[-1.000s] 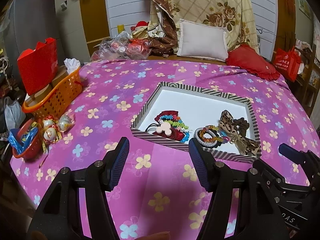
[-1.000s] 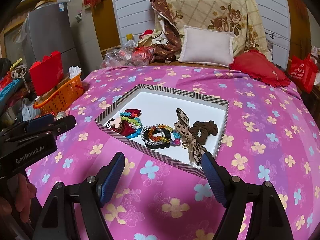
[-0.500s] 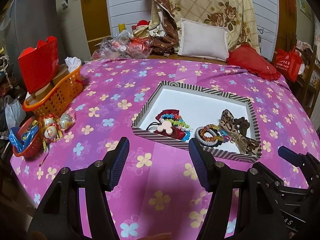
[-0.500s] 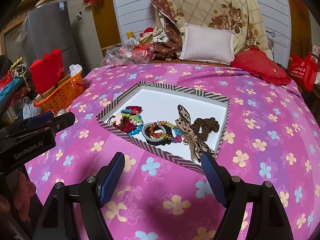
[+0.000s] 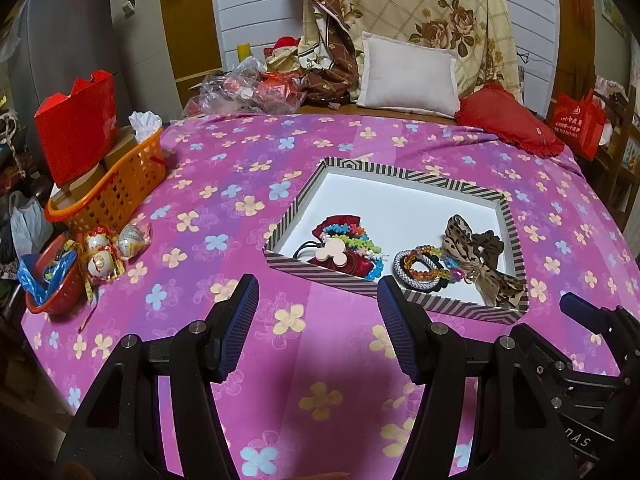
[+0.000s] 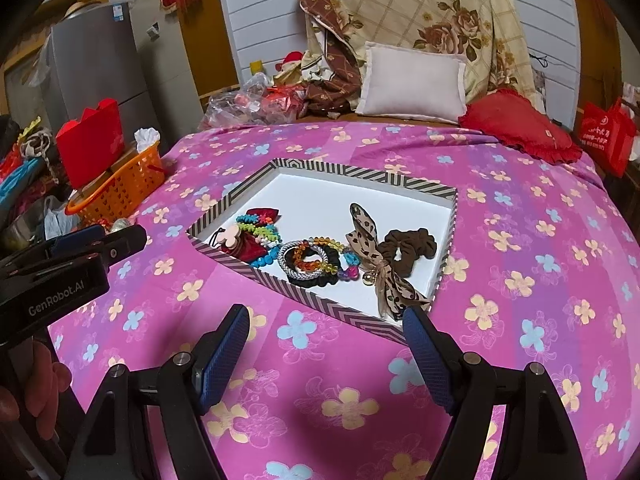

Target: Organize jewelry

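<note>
Two claws, both mine, hang above the pink flowered bedspread (image 5: pixel 248 184) with their blue-padded fingers spread wide and nothing between them. My left gripper (image 5: pixel 316 328) sits just short of the near wall of the striped tray (image 5: pixel 400 170); my right gripper (image 6: pixel 326 354) does the same from its own side, near the tray's closest corner.

All the jewelry lies inside the tray, bunched along its near edge on the white floor. At the left end sits a red velvet bow (image 6: pixel 262 216) under a colourful beaded bracelet (image 5: pixel 352 238) and a pale pink mouse-shaped hair tie (image 5: pixel 331 254) — these overlap in one heap. Just beside them lies a silver woven bracelet (image 6: pixel 298 262) ringed together with an amber bead bracelet (image 6: pixel 310 260) and a black hair band (image 6: pixel 330 254). To the right, a leopard-print ribbon bow (image 6: pixel 370 240) stretches toward the tray's near corner, touching a brown scrunchie (image 6: pixel 408 250).

Off to the left of the bedspread stand an orange basket (image 5: pixel 116 188) holding a red paper bag (image 5: pixel 78 124), some small round ornaments (image 5: pixel 108 248) and a red bowl (image 5: pixel 50 284). At the head of the bed lean a white pillow (image 5: pixel 408 76) and a red cushion (image 5: pixel 508 120).
</note>
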